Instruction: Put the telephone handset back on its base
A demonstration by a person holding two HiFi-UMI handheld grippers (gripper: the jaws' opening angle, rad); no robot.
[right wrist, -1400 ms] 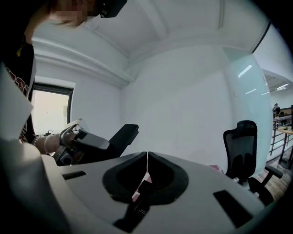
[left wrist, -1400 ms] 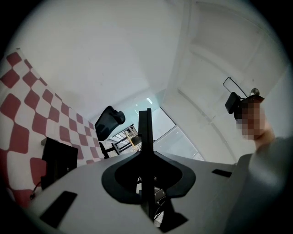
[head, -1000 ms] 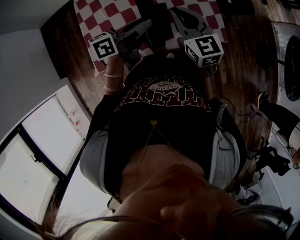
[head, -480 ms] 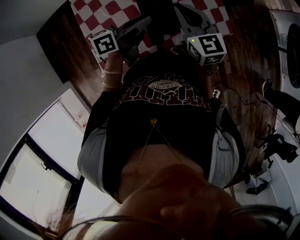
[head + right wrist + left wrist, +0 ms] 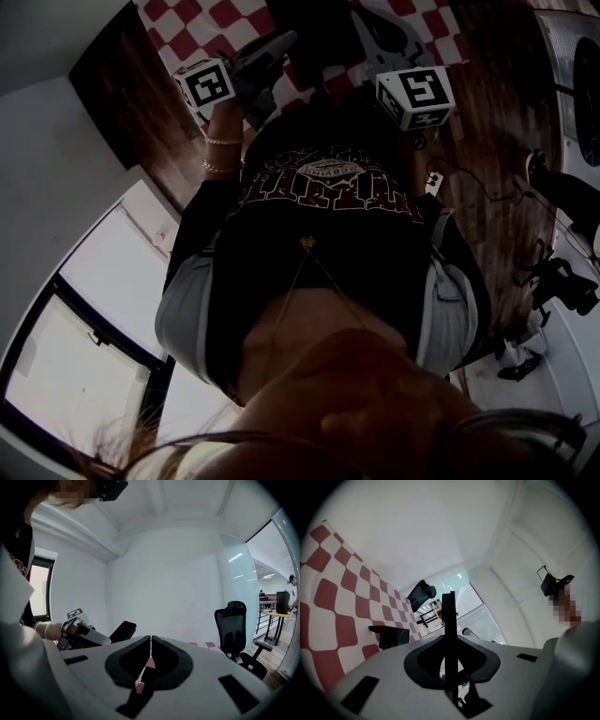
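Observation:
My left gripper (image 5: pixel 449 641) is shut on a thin black telephone handset (image 5: pixel 449 620), seen edge-on and upright between the jaws. In the right gripper view the same handset (image 5: pixel 123 631) sticks out of the left gripper (image 5: pixel 77 631) as a flat black slab. A low black box (image 5: pixel 389 637) rests on the red-and-white checked cloth (image 5: pixel 328 597); it may be the base. My right gripper (image 5: pixel 150 641) has its jaws together with nothing in them. In the head view both the left gripper (image 5: pixel 281 42) and the right gripper (image 5: pixel 366 21) reach over the cloth (image 5: pixel 216 19).
A black office chair (image 5: pixel 236 630) stands right of the table, with a glass wall behind it. The wooden floor (image 5: pixel 487 141) carries cables and dark gear at the right. My own torso fills the middle of the head view.
The head view has drifted a little and the floor clutter at the right has shifted. Both marker cubes sit slightly higher in the picture; the left gripper still holds the handset.

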